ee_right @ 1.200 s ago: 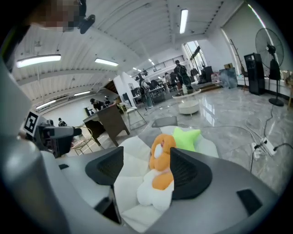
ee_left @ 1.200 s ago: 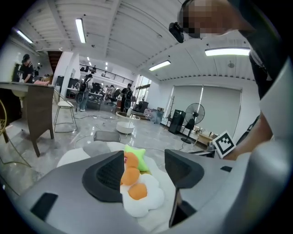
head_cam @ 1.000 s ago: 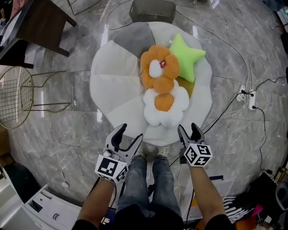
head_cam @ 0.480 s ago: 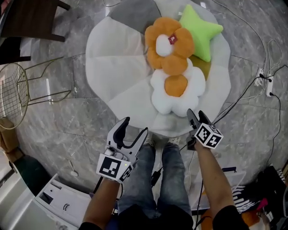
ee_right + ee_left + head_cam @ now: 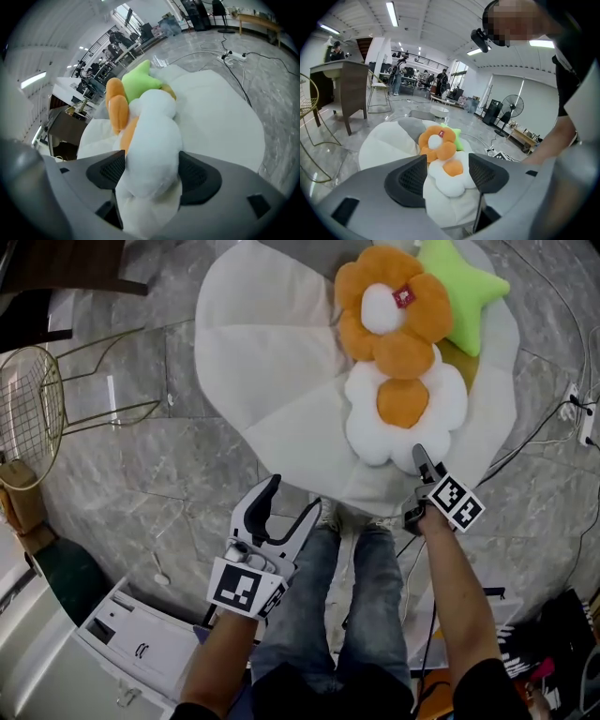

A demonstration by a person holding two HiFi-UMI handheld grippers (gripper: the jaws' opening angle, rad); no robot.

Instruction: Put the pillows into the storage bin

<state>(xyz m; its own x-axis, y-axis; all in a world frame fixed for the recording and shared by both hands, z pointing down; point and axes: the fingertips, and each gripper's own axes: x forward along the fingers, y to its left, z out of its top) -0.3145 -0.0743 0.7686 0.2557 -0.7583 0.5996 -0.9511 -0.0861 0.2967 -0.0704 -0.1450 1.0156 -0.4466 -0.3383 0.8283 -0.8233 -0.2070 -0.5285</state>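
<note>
Three pillows, an orange flower pillow (image 5: 389,310), a white flower pillow (image 5: 405,413) and a green star pillow (image 5: 464,287), lie overlapping on the round cushion (image 5: 272,362) on the floor (image 5: 141,474). Your right gripper (image 5: 421,457) is at the white one's near petal. Its fingers (image 5: 199,176) have just been opening and stand spread, plush filling the gap. Your left gripper (image 5: 292,495) hovers above the floor beside your legs, fingers (image 5: 410,180) spread, short of the cushion's edge.

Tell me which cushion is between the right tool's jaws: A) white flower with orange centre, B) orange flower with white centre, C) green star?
A: the right gripper view shows the white flower cushion between the jaws of the right tool, which have just been opening.
</note>
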